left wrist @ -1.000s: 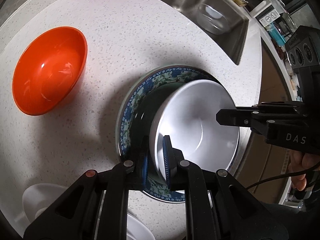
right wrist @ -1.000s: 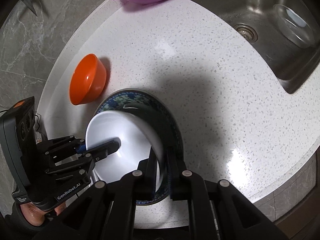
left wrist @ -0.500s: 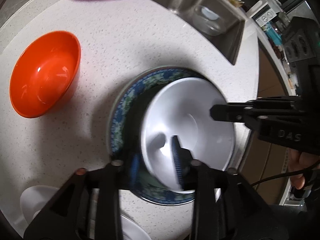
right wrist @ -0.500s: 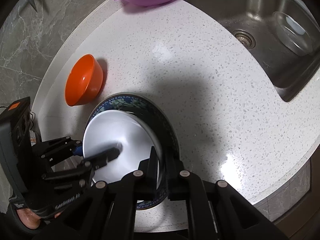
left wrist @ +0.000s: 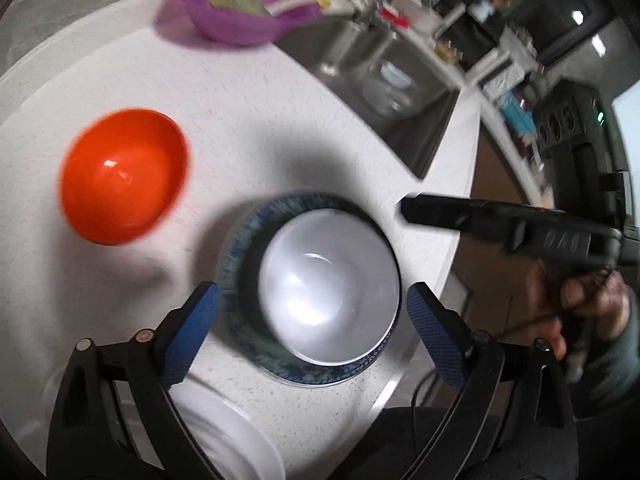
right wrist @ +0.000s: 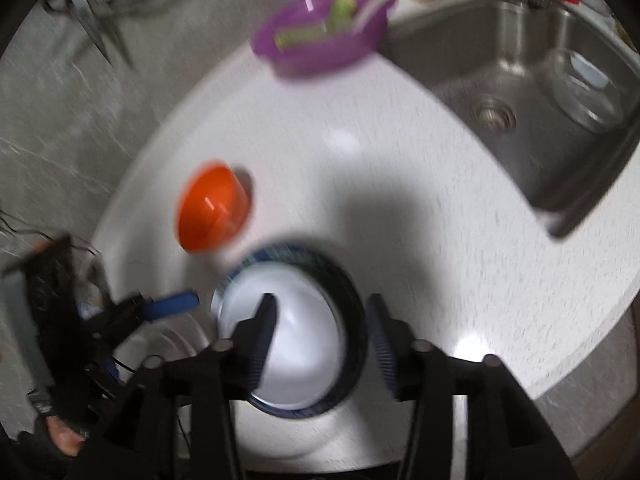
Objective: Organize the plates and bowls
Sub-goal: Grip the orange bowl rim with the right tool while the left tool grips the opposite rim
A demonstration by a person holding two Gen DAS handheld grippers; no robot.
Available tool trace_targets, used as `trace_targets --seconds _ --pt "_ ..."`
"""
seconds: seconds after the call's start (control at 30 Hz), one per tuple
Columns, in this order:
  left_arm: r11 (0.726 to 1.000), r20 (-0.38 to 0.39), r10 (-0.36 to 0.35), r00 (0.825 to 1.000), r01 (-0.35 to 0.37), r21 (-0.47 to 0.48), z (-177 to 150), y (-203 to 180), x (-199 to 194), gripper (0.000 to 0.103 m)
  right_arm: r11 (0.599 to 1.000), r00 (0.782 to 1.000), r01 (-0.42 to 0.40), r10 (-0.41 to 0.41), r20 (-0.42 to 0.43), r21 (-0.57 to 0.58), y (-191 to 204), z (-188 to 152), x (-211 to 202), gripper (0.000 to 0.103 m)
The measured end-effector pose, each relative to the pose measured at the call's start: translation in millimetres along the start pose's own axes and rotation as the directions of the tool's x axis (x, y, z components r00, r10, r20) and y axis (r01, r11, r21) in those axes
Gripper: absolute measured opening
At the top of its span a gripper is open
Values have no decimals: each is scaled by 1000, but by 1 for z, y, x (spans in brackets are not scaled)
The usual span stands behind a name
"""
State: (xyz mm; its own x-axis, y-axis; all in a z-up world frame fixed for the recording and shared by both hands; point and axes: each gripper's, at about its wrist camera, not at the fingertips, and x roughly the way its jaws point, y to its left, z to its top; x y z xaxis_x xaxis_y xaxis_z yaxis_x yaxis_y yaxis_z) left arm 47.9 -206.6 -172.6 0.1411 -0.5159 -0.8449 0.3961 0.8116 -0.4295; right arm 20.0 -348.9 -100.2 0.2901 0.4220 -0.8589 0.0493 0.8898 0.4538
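Tongs, both pairs, have just been opening: left tongs [left wrist: 312, 300] and right tongs [right wrist: 320, 312] hang released over the white bowl [left wrist: 328, 292] on the blue plate [left wrist: 232, 264], gripping nothing.

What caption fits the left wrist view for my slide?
Left gripper, jaws just opened, above white bowl nested in blue patterned plate; orange bowl nearby.

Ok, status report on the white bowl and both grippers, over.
Both hand-held grippers, left and right, just opened, holding nothing. White bowl sits in blue patterned plate. Orange bowl apart, nothing obstructing.
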Motion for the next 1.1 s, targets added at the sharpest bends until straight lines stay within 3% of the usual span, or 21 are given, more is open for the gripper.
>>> trace_targets --seconds 0.03,0.1,0.17,0.3,0.37,0.5,0.57,0.67,0.83,1.03,1.1 --pt "1000 15 -3 1000 3 -17 1 12 -12 96 1000 999 -22 22 37 -4 1 6 -8 72" --pt "997 46 47 998 -44 -59 6 43 -35 96 998 995 -54 55 89 -14 2 21 -18 80" --pt "985 61 131 990 -123 -120 15 83 -53 96 997 993 -70 71 90 -13 11 38 -14 81" --pt "960 82 225 971 -207 -189 31 134 -69 95 992 992 -124 124 23 -31 43 72 18 81" --pt "966 76 203 976 -187 -179 38 148 -62 94 990 991 -131 130 -24 -46 61 83 39 80" --pt "975 17 131 991 -126 -186 44 165 -31 82 985 982 -160 151 -116 -64 86 94 80 65" --pt "975 -13 120 993 -120 -185 43 171 -17 64 984 974 -175 168 -156 -36 86 97 98 56" --pt "977 -51 99 994 -107 -187 44 176 4 58 985 968 -173 168 -187 -12 84 102 115 51" --pt "971 -62 86 994 -97 -218 45 185 18 57 987 958 -160 150 -243 -23 86 101 134 48" --pt "969 -63 52 997 -66 -238 46 186 26 29 991 957 -135 127 -263 -13 83 101 146 33" --pt "967 -65 53 996 -67 -245 47 186 29 26 991 956 -129 120 -267 -19 86 101 150 24"
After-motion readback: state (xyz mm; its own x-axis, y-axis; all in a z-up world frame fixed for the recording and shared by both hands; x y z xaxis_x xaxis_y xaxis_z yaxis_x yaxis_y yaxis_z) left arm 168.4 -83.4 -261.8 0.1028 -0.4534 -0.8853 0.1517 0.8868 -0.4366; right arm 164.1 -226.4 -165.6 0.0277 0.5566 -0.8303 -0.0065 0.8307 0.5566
